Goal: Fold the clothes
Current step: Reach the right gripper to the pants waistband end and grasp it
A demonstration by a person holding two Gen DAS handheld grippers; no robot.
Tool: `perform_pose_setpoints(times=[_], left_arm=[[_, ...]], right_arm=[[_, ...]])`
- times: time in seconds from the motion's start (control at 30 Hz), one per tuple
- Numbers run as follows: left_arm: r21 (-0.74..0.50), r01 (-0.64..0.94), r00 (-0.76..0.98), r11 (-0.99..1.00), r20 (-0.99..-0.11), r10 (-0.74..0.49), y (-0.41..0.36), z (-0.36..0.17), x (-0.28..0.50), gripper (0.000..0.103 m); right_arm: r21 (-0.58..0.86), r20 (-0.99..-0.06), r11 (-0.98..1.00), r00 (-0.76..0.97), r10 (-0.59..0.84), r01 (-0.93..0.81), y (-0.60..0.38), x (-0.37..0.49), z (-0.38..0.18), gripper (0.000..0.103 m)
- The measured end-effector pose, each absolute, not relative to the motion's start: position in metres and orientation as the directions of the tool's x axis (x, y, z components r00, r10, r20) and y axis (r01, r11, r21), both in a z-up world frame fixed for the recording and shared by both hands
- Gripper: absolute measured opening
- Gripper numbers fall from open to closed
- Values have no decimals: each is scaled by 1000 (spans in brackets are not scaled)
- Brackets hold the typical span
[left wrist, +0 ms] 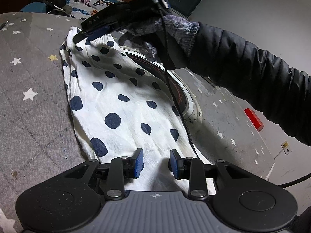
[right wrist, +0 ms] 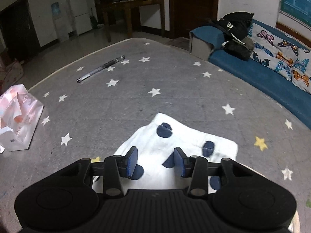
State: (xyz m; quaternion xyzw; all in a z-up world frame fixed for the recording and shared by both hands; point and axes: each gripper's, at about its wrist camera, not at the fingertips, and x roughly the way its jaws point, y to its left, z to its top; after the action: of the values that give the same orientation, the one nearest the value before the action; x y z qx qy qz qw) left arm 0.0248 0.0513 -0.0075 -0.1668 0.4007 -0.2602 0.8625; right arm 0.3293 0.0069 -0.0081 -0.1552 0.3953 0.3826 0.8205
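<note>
Left wrist view: the left gripper (left wrist: pixel 156 162) is held low over the near end of the spotted cloth (left wrist: pixel 120 104) on the starred mat (left wrist: pixel 29 77), jaws spread. At the far end, the right gripper (left wrist: pixel 85 35) is angled down by a gloved hand (left wrist: pixel 155 35), sleeved arm reaching in from the right. Its jaws are seen spread over the cloth's corner in the right wrist view.

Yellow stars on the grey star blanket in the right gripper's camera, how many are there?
2. One yellow star lies right of the white cloth with dark blue dots. Another yellow star peeks out at the cloth's left edge, partly behind the right gripper. More may be hidden.
</note>
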Motion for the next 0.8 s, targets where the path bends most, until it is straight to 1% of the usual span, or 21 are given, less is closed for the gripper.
perform_pose_setpoints(times=[0.1, 0.23, 0.4, 0.53, 0.63, 0.7, 0.8], left_arm=[[-499, 311, 545, 809, -604, -582, 52, -7, 25, 33], [-496, 309, 545, 812, -607, -578, 49, -7, 25, 33], [-493, 310, 547, 813, -607, -577, 47, -6, 25, 37], [-490, 305, 550, 817, -609, -571, 50, -5, 25, 37], [-487, 296, 554, 821, -613, -563, 52, -4, 26, 37], [-486, 290, 556, 824, -616, -559, 53, -3, 28, 37], [-483, 282, 559, 829, -619, -551, 54, -2, 29, 39]], right_arm=[[20, -775, 663, 407, 484, -749, 17, 331, -16, 41], [31, -769, 667, 409, 492, -744, 18, 333, -13, 42], [72, -747, 684, 415, 519, -726, -6, 338, 5, 42], [54, -745, 719, 451, 491, -693, -32, 347, 13, 43], [61, -750, 752, 467, 469, -656, -55, 357, 12, 44], [66, -755, 763, 468, 460, -643, -62, 363, 9, 48], [86, -759, 772, 461, 460, -630, -69, 371, 2, 48]])
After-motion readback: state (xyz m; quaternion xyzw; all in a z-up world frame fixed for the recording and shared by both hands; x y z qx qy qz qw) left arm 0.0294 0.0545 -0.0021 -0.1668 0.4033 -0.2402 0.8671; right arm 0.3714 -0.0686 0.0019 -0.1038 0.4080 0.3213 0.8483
